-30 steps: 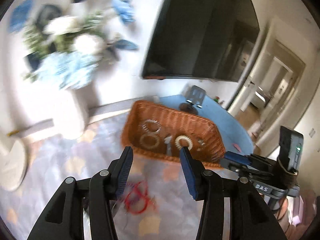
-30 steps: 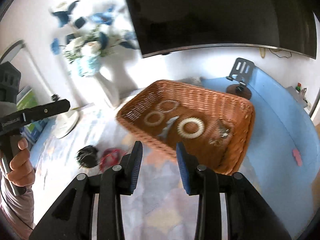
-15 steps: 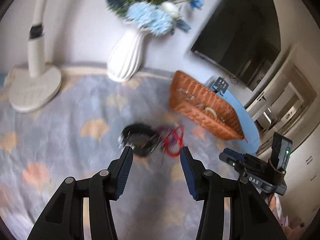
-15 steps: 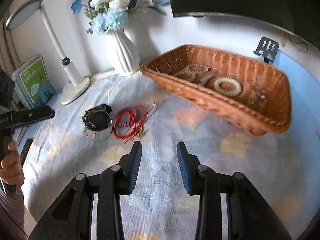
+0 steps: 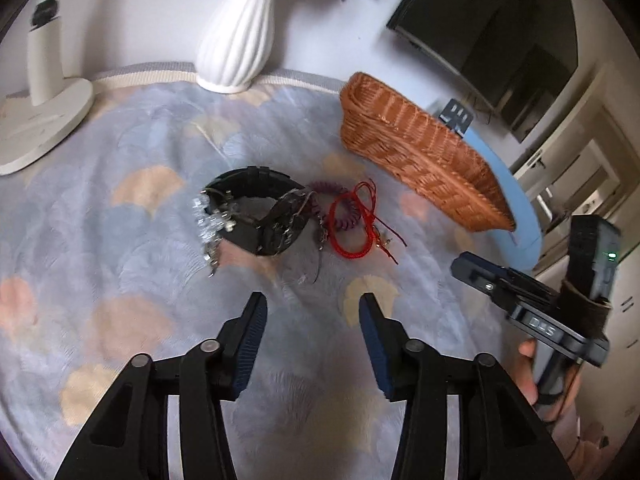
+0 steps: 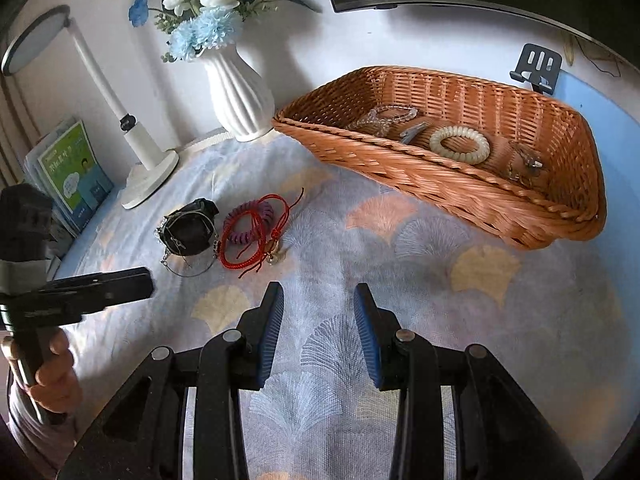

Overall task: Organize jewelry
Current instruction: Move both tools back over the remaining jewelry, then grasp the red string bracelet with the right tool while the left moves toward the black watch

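A black watch [image 5: 256, 212] with silver chains lies on the patterned cloth, next to a red cord bracelet [image 5: 352, 224] and a purple coil band [image 6: 248, 224]. My left gripper [image 5: 312, 308] is open and empty, just short of them. My right gripper [image 6: 318, 300] is open and empty, to the right of the watch [image 6: 190, 228] and red bracelet [image 6: 248, 240]. A wicker basket [image 6: 440, 192] at the back right holds a cream coil ring [image 6: 459, 145], a bead bracelet [image 6: 384, 118] and small metal pieces. The basket also shows in the left wrist view [image 5: 420, 160].
A white vase [image 6: 238, 96] with blue flowers and a white desk lamp [image 6: 148, 168] stand at the back left, with books [image 6: 70, 168] beside the lamp. A dark screen [image 5: 480, 28] hangs behind the basket. A black phone stand [image 6: 538, 66] sits behind the basket.
Both grippers have swung down and away from the basket toward the loose jewelry on the cloth. The left gripper has come closer to the watch and red bracelet. Both stay open.
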Available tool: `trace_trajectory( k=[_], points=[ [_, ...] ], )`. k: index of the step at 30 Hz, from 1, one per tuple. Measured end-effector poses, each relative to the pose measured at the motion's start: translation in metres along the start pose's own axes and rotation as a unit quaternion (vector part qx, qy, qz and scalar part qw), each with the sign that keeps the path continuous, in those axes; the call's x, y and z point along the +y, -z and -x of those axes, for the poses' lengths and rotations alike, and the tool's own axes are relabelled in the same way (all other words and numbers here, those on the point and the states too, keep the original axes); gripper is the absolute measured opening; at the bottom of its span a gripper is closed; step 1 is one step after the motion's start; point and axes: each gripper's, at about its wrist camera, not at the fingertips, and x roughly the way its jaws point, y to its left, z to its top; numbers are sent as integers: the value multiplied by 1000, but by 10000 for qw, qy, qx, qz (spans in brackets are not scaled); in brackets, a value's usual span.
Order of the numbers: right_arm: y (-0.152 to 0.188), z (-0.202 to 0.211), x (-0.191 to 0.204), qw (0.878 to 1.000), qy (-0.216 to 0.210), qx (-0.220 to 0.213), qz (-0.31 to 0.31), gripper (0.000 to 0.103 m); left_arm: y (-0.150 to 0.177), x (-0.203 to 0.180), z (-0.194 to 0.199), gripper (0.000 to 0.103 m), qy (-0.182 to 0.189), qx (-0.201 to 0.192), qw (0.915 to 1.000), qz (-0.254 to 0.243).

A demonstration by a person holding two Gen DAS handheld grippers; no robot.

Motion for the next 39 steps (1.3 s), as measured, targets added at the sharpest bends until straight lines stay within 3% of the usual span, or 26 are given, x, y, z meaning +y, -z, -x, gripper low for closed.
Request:
trace_trajectory(
  k=[6, 12, 18, 25, 27, 29, 32, 39],
  points=[
    [-1, -1, 3, 10000, -22, 31, 52, 39, -10, -6, -16, 46, -174, 83, 9998, -48],
    [-19, -12, 16, 9986, -296, 389, 201, 39, -8, -9, -23, 41, -213, 109, 9996, -178],
    [-49, -36, 48, 9943, 25, 554, 912, 39, -6, -7, -23, 40, -112, 5, 9997, -207],
    [-65, -80, 58, 9925, -90, 767, 943, 39, -8, 1, -26, 23, 228, 37, 9997, 34],
    [-68, -86, 66, 9914, -10, 742, 1081, 36, -8, 4, -27, 18, 308, 64, 9994, 130],
    [-69, -94, 75, 9889, 214, 727, 1282, 10, -9, 7, -28, 14, 360, 69, 9991, 202],
    [-65, -98, 82, 9841, 600, 663, 1538, 7, -9, 10, -28, 9, 467, 77, 9984, 299],
    [-68, -54, 72, 9912, 320, 266, 1255, 6, -7, 7, -18, 4, 567, -101, 9981, 226]
  ],
)
